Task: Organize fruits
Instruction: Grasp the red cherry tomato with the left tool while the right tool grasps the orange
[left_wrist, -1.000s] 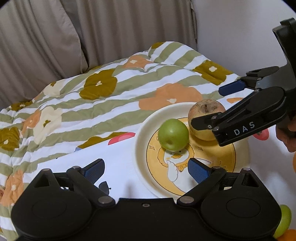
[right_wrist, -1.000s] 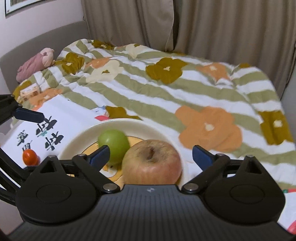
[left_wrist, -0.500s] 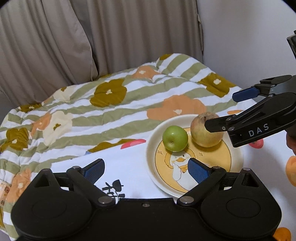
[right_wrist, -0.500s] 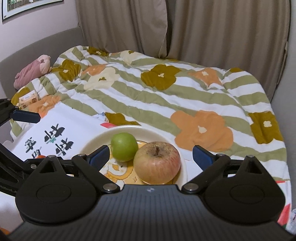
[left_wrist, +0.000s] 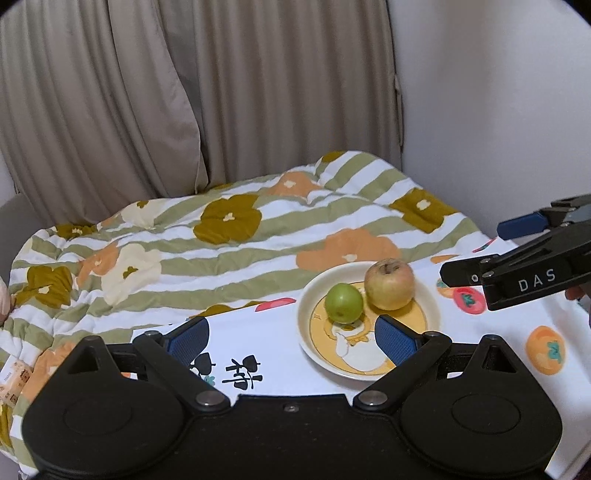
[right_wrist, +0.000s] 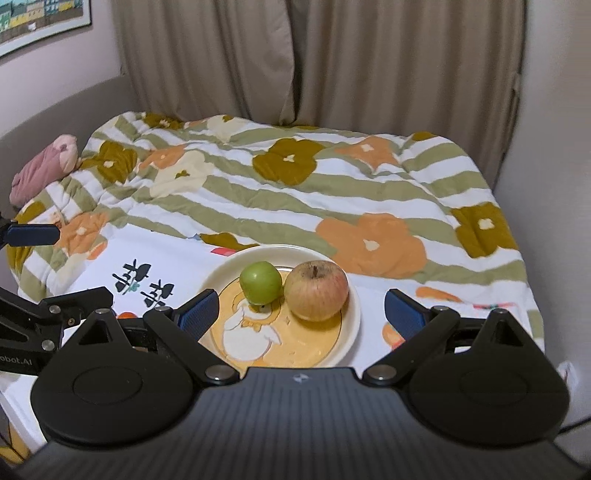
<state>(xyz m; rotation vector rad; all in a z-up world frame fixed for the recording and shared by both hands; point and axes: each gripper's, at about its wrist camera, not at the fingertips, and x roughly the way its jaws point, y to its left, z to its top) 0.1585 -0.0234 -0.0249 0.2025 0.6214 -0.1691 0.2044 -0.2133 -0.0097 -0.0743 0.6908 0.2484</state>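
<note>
A small green apple (left_wrist: 343, 302) (right_wrist: 260, 282) and a larger yellow-red apple (left_wrist: 389, 283) (right_wrist: 316, 290) sit side by side on a cream plate with a duck picture (left_wrist: 428, 295) (right_wrist: 352, 306). The plate rests on a white cloth printed with fruits. My left gripper (left_wrist: 291, 341) is open and empty, above the cloth just left of the plate. My right gripper (right_wrist: 301, 312) is open and empty too, raised above the plate's near side; from the left wrist view it shows at the right edge (left_wrist: 513, 254).
A striped flowered quilt (left_wrist: 229, 236) covers the bed behind the cloth. Beige curtains (right_wrist: 332, 59) hang at the back, a wall stands at the right. A pink plush (right_wrist: 40, 170) lies at the far left. Printed orange fruits (left_wrist: 545, 349) mark the cloth at the right.
Both grippers have drawn back and up from the plate. The right gripper, open around the yellow-red apple a second ago, now stands clear of it. Both apples stay on the plate.
</note>
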